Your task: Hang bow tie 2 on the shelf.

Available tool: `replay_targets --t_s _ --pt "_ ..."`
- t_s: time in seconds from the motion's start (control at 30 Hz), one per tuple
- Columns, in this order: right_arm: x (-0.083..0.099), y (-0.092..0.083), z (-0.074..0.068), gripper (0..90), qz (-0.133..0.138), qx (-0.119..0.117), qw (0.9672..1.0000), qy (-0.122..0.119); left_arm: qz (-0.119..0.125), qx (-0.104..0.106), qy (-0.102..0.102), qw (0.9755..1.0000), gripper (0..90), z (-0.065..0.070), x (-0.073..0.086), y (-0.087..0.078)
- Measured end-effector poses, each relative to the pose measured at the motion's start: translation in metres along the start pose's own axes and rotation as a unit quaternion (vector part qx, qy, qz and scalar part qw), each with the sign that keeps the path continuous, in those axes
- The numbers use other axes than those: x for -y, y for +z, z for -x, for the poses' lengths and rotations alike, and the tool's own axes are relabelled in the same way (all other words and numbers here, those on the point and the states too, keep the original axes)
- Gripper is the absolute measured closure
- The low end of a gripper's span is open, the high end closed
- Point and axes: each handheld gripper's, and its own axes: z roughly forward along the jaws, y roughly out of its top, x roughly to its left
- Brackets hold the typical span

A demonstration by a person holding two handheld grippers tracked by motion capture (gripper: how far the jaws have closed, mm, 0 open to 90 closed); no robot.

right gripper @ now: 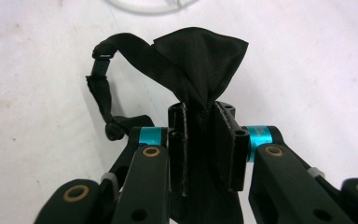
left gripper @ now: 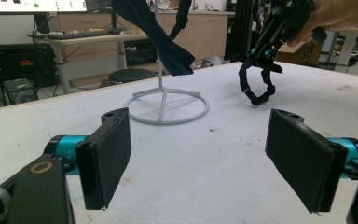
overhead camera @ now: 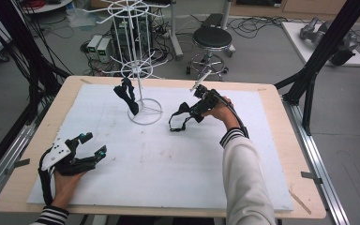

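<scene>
A black bow tie (right gripper: 200, 60) is pinched between the pads of my right gripper (right gripper: 207, 140), which is shut on its fabric. Its strap (right gripper: 101, 93) loops down to the white mat. In the high view my right gripper (overhead camera: 195, 110) holds this bow tie (overhead camera: 180, 116) just right of the white wire rack (overhead camera: 144, 112). A second dark tie (overhead camera: 127, 96) hangs from the rack's lower ring. My left gripper (overhead camera: 95, 143) rests low at the front left, open and holding nothing. In the left gripper view its pads (left gripper: 109, 158) stand wide apart and face the rack (left gripper: 168, 105) and hanging tie (left gripper: 168, 42).
A white mat (overhead camera: 168, 159) covers most of the wooden table (overhead camera: 281, 136). Beyond the far edge stand a black stool (overhead camera: 212, 40) and computer boxes (overhead camera: 99, 47) among cables. Black frame posts (overhead camera: 328, 42) rise at the right.
</scene>
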Motion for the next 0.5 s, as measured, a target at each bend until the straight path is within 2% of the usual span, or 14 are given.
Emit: replay_targets --t_s 0.13,0.27,0.43,0.5 --pt "0.000 -0.007 -0.001 76.5 0.017 -0.005 0.9998 0.007 -0.001 0.001 0.001 1.0000 22.8 0.000 0.000 0.000" --pt "-0.001 -0.012 -0.001 76.5 0.043 -0.006 0.9991 0.001 0.000 -0.001 0.001 1.0000 22.8 0.000 0.000 0.000" --pt "-0.003 -0.024 -0.003 76.5 0.085 -0.008 0.9964 0.000 0.001 -0.001 0.002 1.0000 22.8 0.000 0.000 0.000" --pt "-0.004 -0.031 -0.004 76.5 0.111 -0.008 0.9938 -0.002 0.001 -0.001 0.002 1.0000 22.8 0.000 0.000 0.000"
